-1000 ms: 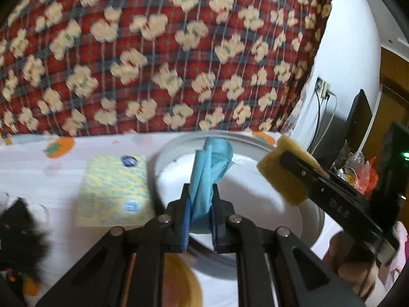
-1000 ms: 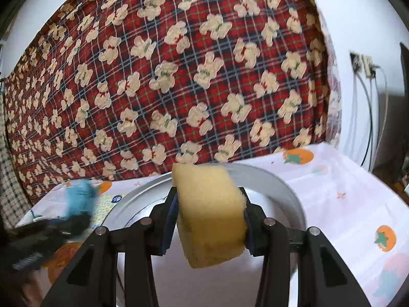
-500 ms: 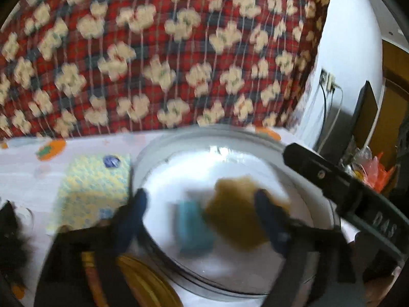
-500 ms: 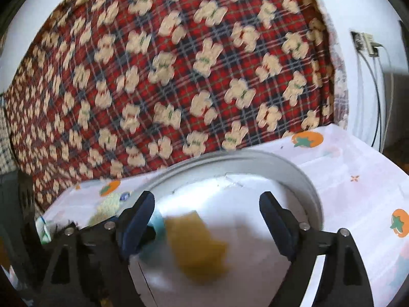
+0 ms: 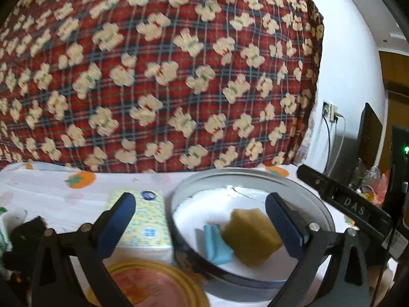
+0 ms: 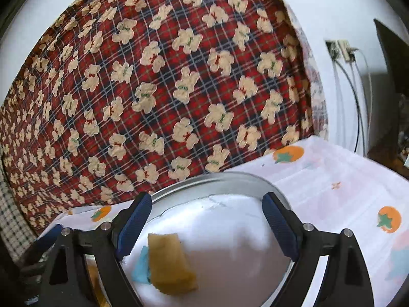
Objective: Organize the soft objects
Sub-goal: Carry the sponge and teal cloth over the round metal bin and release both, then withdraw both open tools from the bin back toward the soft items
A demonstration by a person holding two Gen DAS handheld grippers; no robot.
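Inside the round metal tin (image 5: 317,206), two soft things are seen lying on its white lining: a yellow sponge (image 5: 251,238) and a folded blue cloth (image 5: 217,247). They touch each other, the cloth on the sponge's left and partly tucked under its edge. In the right wrist view the same pair is seen near the tin's (image 6: 214,179) left wall, the sponge (image 6: 170,263) overlapping the blue cloth (image 6: 141,268).

The left hand-held gripper (image 5: 199,223) is held above the near rim of the tin, pointed forward and slightly downward, with its blue-padded fingers (image 5: 116,226) spread wide and nothing between them. One finger is seen over the tissue pack, the other over the tin's right side. The right hand-held gripper (image 6: 207,225) is likewise spread wide and empty, raised over the tin and angled down toward its interior; its body is seen in the left wrist view as a black bar (image 5: 342,200) reaching in from the right, just beyond the tin's rim.

Beside the tin, to its left, a yellow patterned tissue pack (image 5: 143,220) is laid flat on the table (image 5: 51,194), which is covered by a white cloth printed with orange fruit. A yellow-rimmed plate (image 5: 153,284) is seen nearest the left camera, close against the tin. A red plaid fabric with teddy bears (image 5: 158,76) is hung behind the table.
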